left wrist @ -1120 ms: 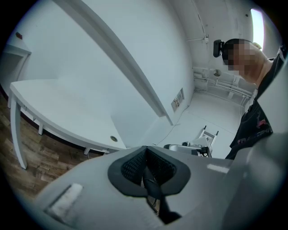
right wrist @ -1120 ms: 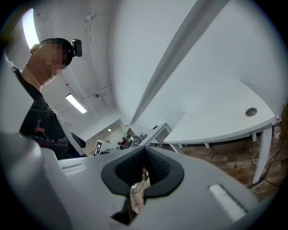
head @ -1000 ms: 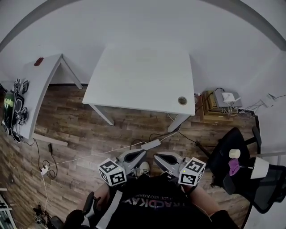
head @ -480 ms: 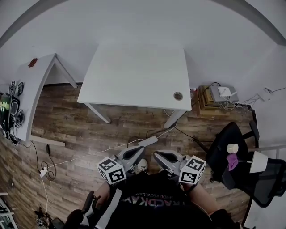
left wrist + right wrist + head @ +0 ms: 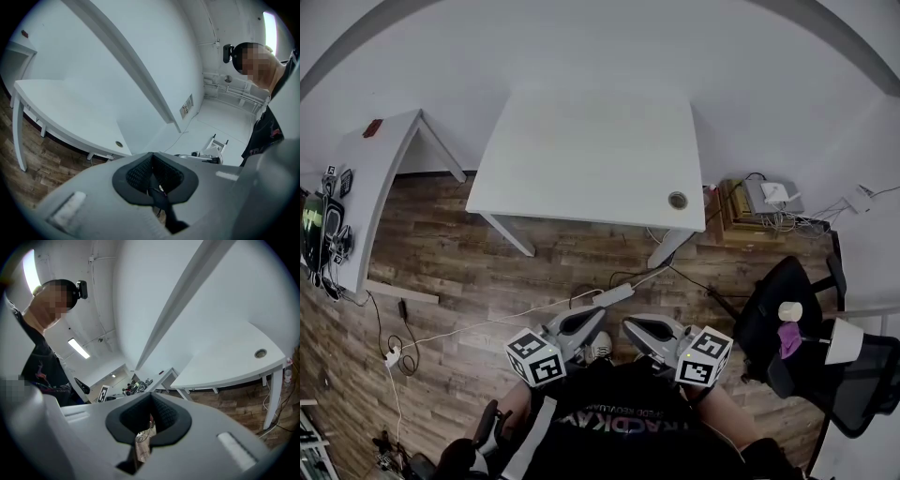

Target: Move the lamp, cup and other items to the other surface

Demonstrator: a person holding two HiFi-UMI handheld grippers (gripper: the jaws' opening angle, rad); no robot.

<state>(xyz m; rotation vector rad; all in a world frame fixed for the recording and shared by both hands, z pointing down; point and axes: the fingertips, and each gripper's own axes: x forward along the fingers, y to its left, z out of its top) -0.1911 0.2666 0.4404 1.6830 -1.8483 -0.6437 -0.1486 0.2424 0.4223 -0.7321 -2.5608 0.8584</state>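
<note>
Observed left gripper (image 5: pixel 592 322) at lower centre of the head view, just left of right gripper (image 5: pixel 632 328), both held low over the wood floor (image 5: pixel 487 272) and in front of a person's dark shirt (image 5: pixel 619 441). Checked left gripper view: jaws brought fully together, ribbed pads (image 5: pixel 139 171) meeting at the tip, nothing clamped between them. Checked right gripper view: same condition, jaws closed pad against pad, nothing gripped. Located lamp (image 5: pixel 844 340) at lower right of the head view, white shade lying on a black office chair (image 5: pixel 764 323). Located cup (image 5: pixel 790 311), pale and upright, on the same chair just up and left of the shade. Found a purple item (image 5: pixel 788 342) directly below the cup, between it and the shade; contact with either not determinable. Placed all three well apart from both grippers. Noted white table (image 5: pixel 581 150) at upper centre, with a round cable grommet (image 5: pixel 678 200) near its lower right corner. Noted second white desk (image 5: pixel 380 187) at the left edge, carrying dark equipment (image 5: pixel 323 225) and a small red object (image 5: pixel 374 127). Logged power strip (image 5: pixel 616 296) on the floor between table and grippers. Logged wooden crate (image 5: pixel 750 225) right of the table, white devices (image 5: pixel 773 197) on top.
</note>
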